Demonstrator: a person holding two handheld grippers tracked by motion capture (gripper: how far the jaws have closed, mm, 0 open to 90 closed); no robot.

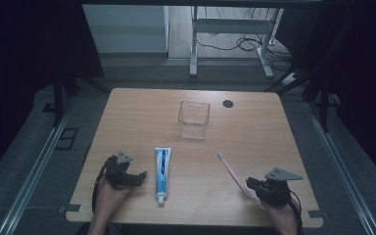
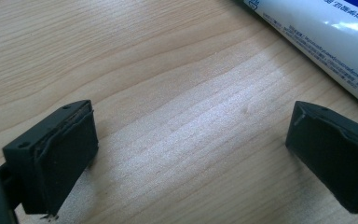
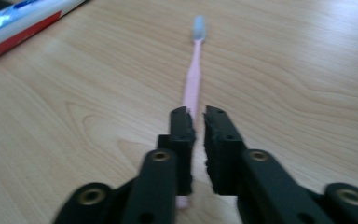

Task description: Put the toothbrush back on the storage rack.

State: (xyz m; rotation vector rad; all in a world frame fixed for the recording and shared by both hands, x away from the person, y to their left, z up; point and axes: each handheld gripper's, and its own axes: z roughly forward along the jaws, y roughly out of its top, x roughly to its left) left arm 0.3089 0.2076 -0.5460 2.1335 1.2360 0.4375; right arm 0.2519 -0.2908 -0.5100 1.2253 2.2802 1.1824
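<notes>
A pink toothbrush (image 1: 231, 169) with a pale head lies on the wooden table (image 1: 254, 127), right of centre. My right gripper (image 1: 251, 185) is closed on the near end of its handle. In the right gripper view the handle (image 3: 193, 70) runs out from between the nearly touching jaws of that gripper (image 3: 199, 114). A white and blue toothpaste tube (image 1: 162, 172) lies flat, cap toward the front edge. Just left of it my left gripper (image 1: 139, 176) stands open. In the left gripper view its jaws (image 2: 191, 126) are wide apart over bare wood, the tube (image 2: 326, 37) beyond them.
A clear plastic cup (image 1: 194, 119) stands upright toward the back of the table, and a dark round hole (image 1: 228, 103) sits behind it to the right. A table frame and cables (image 1: 245, 41) lie on the floor beyond.
</notes>
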